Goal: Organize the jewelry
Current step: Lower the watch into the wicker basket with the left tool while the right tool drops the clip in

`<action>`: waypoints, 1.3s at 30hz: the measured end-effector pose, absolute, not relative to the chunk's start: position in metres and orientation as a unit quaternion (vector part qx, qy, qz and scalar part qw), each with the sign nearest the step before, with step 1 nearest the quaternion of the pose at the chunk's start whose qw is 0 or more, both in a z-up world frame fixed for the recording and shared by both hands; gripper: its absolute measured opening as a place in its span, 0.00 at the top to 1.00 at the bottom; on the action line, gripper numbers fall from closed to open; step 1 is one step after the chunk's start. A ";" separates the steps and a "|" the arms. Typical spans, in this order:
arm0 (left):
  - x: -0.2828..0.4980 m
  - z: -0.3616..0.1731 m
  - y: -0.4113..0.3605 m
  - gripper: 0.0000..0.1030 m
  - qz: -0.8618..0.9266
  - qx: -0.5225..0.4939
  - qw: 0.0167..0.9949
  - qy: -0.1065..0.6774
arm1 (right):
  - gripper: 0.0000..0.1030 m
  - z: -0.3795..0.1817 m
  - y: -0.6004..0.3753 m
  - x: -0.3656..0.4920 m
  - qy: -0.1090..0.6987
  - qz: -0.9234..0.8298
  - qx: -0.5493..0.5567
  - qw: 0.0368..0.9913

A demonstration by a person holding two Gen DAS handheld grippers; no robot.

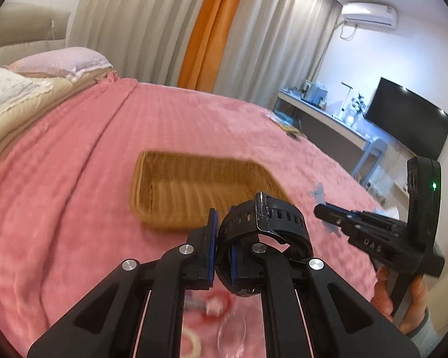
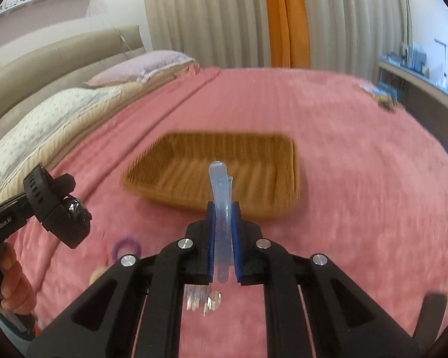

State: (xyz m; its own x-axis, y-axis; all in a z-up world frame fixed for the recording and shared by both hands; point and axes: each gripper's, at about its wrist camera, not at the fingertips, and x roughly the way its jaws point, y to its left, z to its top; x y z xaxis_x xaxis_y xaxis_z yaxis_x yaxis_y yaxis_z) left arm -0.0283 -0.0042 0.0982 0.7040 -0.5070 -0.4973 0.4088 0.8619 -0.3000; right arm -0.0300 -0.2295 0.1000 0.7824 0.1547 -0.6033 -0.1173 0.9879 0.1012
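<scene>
Two grippers were loaded: our left gripper (image 1: pixel 221 238) was clamped on a watch (image 1: pixel 262 223), our right gripper (image 2: pixel 224 238) on a hair clip (image 2: pixel 221 191) standing upright. The basket (image 2: pixel 294 173) lay just ahead of both, the right seemingly nearer.

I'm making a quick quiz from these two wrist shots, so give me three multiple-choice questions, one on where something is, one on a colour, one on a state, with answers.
1. Where does the wicker basket sit?
A. on the pink blanket
B. on the desk
C. on a pillow

2. What colour is the hair clip between the right gripper fingers?
A. red
B. pale translucent blue
C. black

3. What is the left gripper doing?
A. standing open
B. clamped on a black watch
C. holding a ring

Answers: A, the pink blanket surrounds it; B, clearest in the right wrist view; B, the black watch strap sits between its fingers.
</scene>
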 end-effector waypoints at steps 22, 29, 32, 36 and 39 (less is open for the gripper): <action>0.137 0.014 -0.049 0.94 -0.171 -0.076 0.896 0.403 | 0.92 0.018 -0.242 0.107 0.410 0.042 0.052 0.910; 0.137 0.011 -0.049 0.79 -0.160 -0.058 0.889 0.425 | 0.91 0.013 -0.241 0.103 0.421 0.054 0.052 0.904; 0.129 0.016 -0.049 0.56 -0.155 -0.025 0.886 0.436 | 0.81 0.018 -0.247 0.098 0.417 0.060 0.069 0.904; 0.106 0.027 -0.046 0.38 -0.151 0.029 0.887 0.435 | 0.66 0.038 -0.251 0.080 0.394 0.062 0.075 0.914; 0.086 0.042 -0.037 0.38 -0.167 0.031 0.890 0.424 | 0.46 0.058 -0.251 0.055 0.365 0.062 0.079 0.926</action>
State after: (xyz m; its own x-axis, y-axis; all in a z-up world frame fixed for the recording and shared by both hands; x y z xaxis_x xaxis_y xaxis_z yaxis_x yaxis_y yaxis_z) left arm 0.0857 -0.0368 0.0420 0.5856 -0.2705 -0.7641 0.3230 0.9425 -0.0861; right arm 0.0551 -0.2512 0.0578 0.7264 0.1727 -0.6653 -0.0569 0.9797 0.1922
